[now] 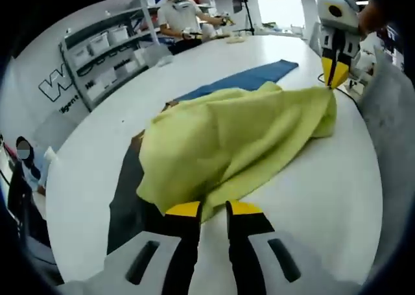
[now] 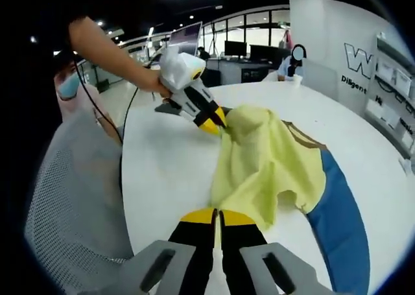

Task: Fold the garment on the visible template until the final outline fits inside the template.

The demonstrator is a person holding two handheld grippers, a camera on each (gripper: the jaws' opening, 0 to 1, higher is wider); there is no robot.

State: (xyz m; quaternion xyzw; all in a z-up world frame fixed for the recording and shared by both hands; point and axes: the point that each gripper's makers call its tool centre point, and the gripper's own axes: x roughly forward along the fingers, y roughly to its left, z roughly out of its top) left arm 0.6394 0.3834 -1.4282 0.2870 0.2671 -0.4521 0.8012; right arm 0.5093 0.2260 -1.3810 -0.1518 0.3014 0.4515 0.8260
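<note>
Here both grippers' fingers (image 1: 211,209) (image 2: 217,215) pinch the yellow garment (image 1: 227,139), hiding the template (image 2: 340,211) beneath.

The garment (image 1: 240,139) lies bunched on the template (image 1: 249,79), which lies flat on the table (image 1: 324,191). In the left gripper view, the left gripper (image 1: 213,209) sits at the garment's near edge; the right gripper (image 1: 335,74) meets its far right corner. Shelving (image 1: 107,48) stands behind the table to the left, a person (image 1: 181,16) beyond the far edge. In the right gripper view, a mesh chair (image 2: 78,191) stands left of the table.
</note>
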